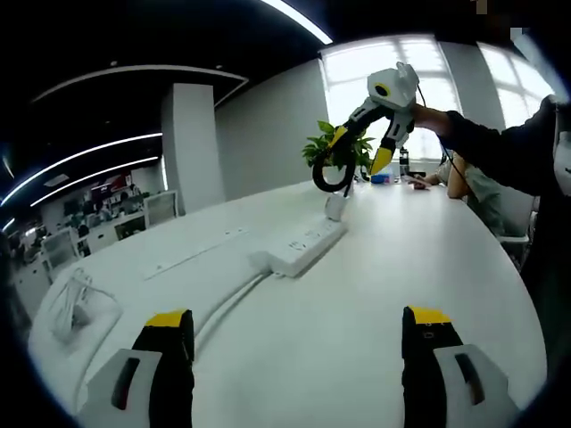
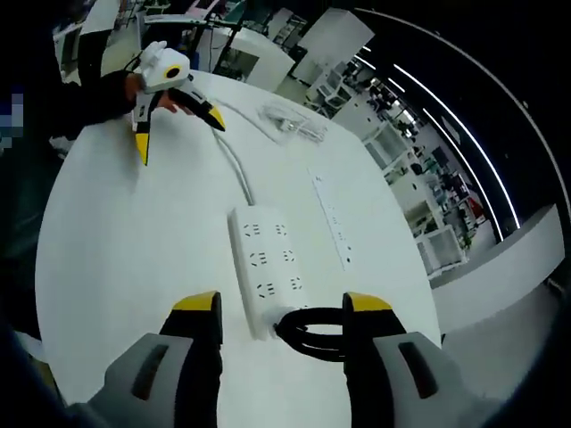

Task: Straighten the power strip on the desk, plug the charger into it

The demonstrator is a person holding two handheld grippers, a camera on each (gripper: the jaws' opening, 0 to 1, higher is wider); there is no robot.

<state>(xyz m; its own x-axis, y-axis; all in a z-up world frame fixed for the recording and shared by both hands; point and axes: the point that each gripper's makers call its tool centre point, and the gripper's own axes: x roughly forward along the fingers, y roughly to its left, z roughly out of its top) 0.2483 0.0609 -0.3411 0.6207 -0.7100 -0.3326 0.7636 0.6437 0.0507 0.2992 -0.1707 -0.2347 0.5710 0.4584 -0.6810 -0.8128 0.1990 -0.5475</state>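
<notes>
- power strip (image 2: pixel 268 267) lies flat mid-desk, white, sockets facing up, its cord (image 2: pixel 235 159) running away toward the far edge; looks fairly straight already, so I'd judge the straightening is about done
- charger (image 1: pixel 335 207) white block sits at the strip's end, touching or just beside it; plugged or not, can't tell
- black cable (image 2: pixel 312 334) loops between the right gripper (image 2: pixel 281 308) jaws just above the strip's near end, held there probably to carry the charger lead to the sockets; whether the jaws truly pinch it, can't tell
- left gripper (image 1: pixel 299 325) jaws spread wide, nothing in them, low over the desk (image 1: pixel 357 339), aimed at the strip, likely ready to steady it
- spare white cable bundle (image 1: pixel 76 303) lies well apart, potted plant (image 1: pixel 337 147) behind
</notes>
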